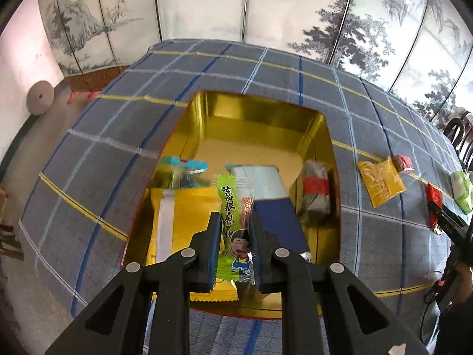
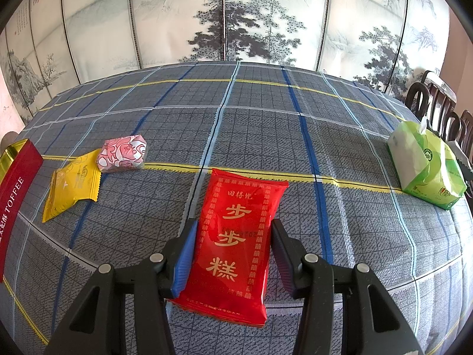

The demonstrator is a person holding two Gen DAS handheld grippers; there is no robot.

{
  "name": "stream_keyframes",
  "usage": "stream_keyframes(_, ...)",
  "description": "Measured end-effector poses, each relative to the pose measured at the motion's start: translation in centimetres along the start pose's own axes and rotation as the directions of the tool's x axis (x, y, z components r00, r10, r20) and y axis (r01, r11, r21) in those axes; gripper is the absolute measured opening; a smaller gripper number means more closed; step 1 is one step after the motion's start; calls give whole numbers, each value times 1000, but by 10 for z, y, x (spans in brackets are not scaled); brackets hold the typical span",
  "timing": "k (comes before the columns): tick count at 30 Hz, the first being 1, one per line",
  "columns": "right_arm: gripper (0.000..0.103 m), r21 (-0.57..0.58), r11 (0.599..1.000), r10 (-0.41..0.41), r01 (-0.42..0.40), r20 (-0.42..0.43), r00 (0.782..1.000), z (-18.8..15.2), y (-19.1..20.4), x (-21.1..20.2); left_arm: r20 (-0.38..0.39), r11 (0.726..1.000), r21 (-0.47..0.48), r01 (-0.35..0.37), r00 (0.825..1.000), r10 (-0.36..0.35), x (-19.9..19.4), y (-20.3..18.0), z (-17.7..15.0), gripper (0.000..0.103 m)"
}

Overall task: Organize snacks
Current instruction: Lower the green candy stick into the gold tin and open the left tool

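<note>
**Gold tin half filled, two packets between the jaws**

Gold-lined and rectangular, the open metal tin sits on the blue-grey checked tablecloth. Above it the left gripper hangs with its jaws pressed tight on a slim green snack packet with a cartoon boy, held lengthwise over the tin's near half. Inside the tin lie a yellow packet with a white strip, a dark blue box, a blurred blue-and-clear wrapped sweet and a grey packet with a red band against the right wall.

The right gripper points down at the cloth, jaws partly open with a flat red packet with gold characters between them; the blue left pad meets the packet's edge, while I cannot tell whether the right pad touches it. To its left lie a yellow foil packet and, touching it, a pink-and-white patterned sweet; the tin's red outer wall reading TOFFEE shows at the left edge. A green tissue pack rests well apart at the far right.
</note>
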State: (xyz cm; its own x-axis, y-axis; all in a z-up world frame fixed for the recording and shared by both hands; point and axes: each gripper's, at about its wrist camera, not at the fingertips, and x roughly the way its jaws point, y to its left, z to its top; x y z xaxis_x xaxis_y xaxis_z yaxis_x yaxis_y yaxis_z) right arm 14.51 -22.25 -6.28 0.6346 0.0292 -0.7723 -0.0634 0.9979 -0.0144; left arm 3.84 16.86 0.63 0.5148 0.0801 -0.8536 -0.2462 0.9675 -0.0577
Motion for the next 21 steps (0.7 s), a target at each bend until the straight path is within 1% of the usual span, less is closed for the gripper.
stream_keyframes(8,49,0,1000,-1,1,0,1000,0,1,1,-30,1000,12,16,999,-16,11,-2,-9,16)
stream_keyframes(21,47,5,1000,-18,18,4,1000,-3,-2,-5,-29,1000,13,12,1000,-11,12,-3,-14,19)
